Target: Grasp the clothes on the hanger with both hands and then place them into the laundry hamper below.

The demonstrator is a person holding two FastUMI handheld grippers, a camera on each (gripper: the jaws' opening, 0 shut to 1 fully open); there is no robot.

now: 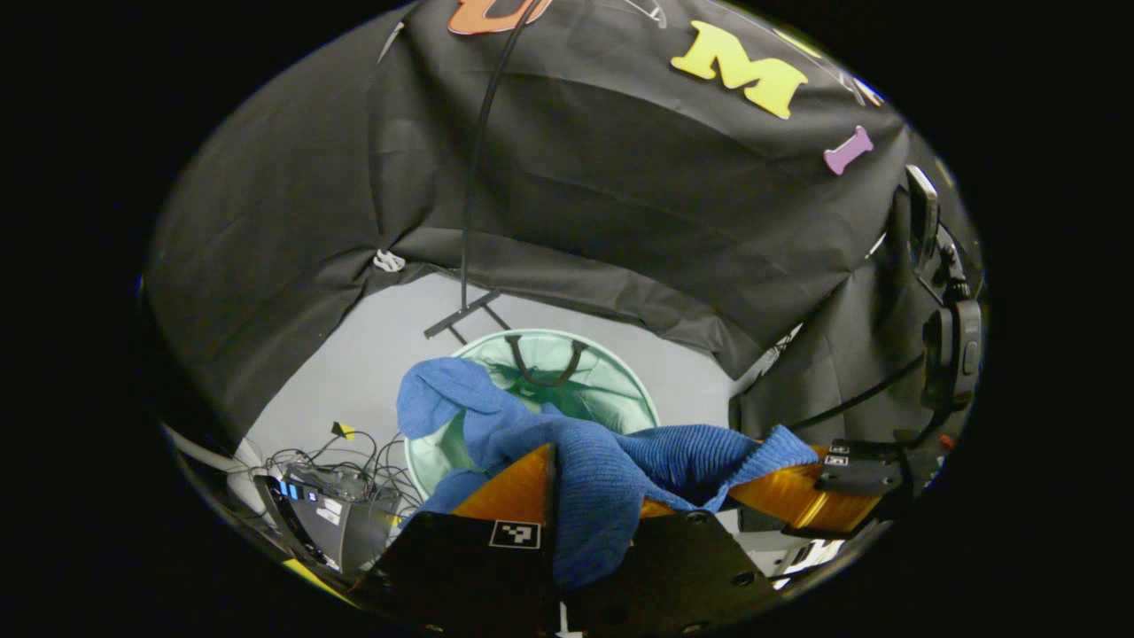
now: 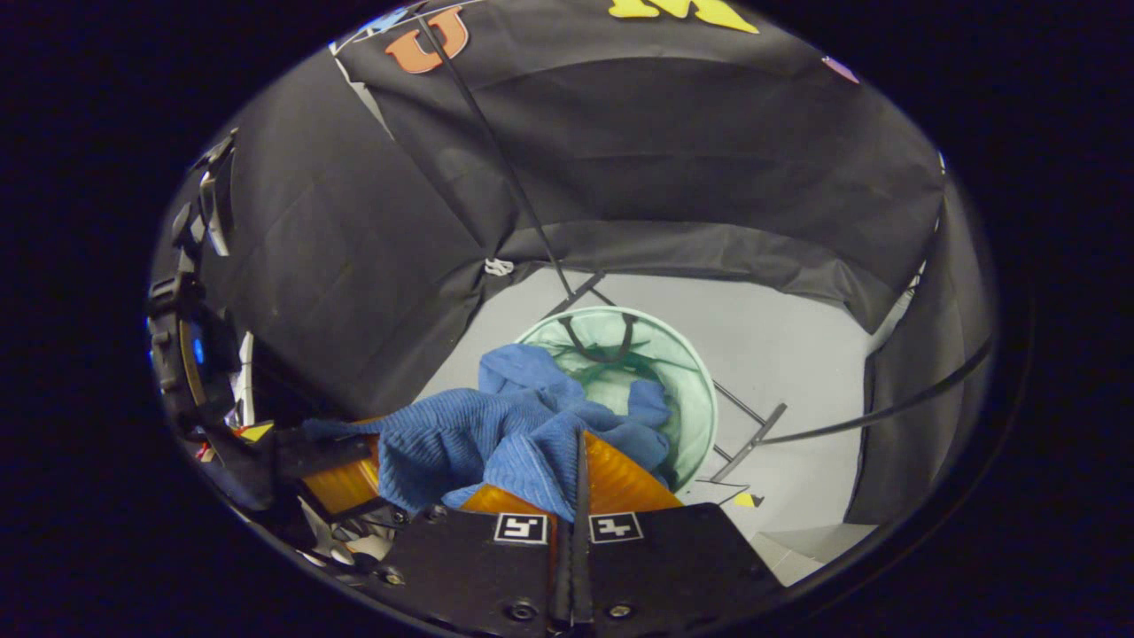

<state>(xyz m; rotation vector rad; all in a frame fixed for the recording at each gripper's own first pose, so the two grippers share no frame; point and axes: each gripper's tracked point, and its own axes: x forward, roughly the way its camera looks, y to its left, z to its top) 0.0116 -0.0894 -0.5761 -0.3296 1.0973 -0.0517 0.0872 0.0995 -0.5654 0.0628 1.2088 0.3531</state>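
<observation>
Blue sweater stretched between left gripper and right gripper, both clamped on knit, above hamper. One sleeve draped over hamper rim. Risk: uneven release leaves cloth hanging outside or tips light hamper.

- Ribbed knitted garment: solid mid-blue, no print.
- Round mesh laundry hamper: pale mint green, with dark handles.
- Booth floor: plain light grey.
- Square marker tags on the right gripper: black-and-white blocks.
</observation>
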